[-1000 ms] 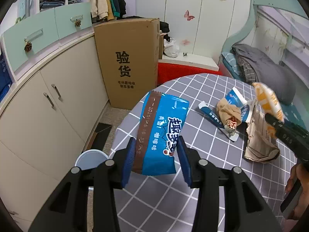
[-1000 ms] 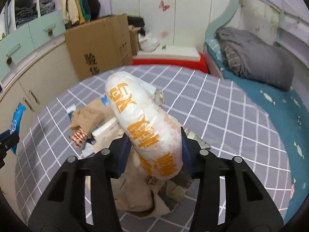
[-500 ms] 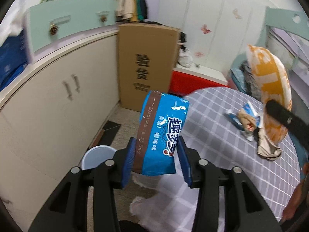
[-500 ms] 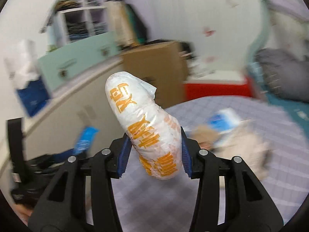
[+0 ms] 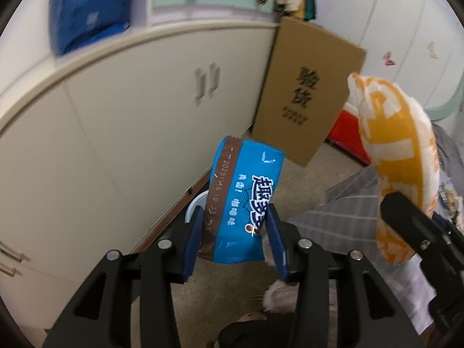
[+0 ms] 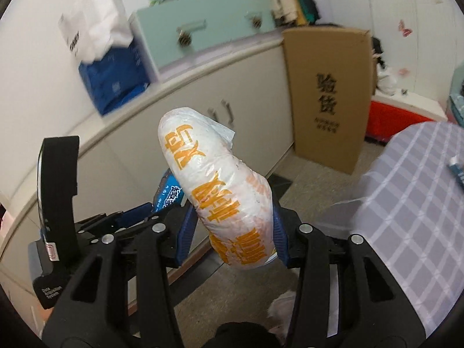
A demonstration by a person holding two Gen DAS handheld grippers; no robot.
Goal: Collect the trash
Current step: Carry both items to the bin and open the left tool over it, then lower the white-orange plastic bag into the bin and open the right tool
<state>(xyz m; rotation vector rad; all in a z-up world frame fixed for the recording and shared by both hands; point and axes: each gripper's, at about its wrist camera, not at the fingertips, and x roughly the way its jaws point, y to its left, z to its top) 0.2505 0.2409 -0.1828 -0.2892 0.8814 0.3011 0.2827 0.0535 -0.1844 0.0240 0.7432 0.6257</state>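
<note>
My left gripper [image 5: 234,242] is shut on a blue snack wrapper [image 5: 242,200] with a brown edge, held upright over the floor beside the table. Behind it a pale round bin rim [image 5: 195,204] peeks out near the cabinet base. My right gripper [image 6: 230,235] is shut on a white bag with orange lettering [image 6: 220,191], held up close to the left gripper. The white bag also shows in the left wrist view [image 5: 400,156], at the right. The blue wrapper [image 6: 169,194] shows in the right wrist view behind the bag.
Cream cabinets [image 5: 121,133] run along the left. A tall cardboard box [image 5: 307,92] leans by them, with a red box [image 5: 348,136] behind. The checked tablecloth table [image 6: 417,203] is at the right with a blue wrapper [image 6: 456,171] on it. A slipper [image 5: 278,298] is on the floor below.
Both grippers have swung left, off the table and toward the cabinets, carrying the blue wrapper and the white bag. The bin is now mostly hidden behind the blue wrapper.
</note>
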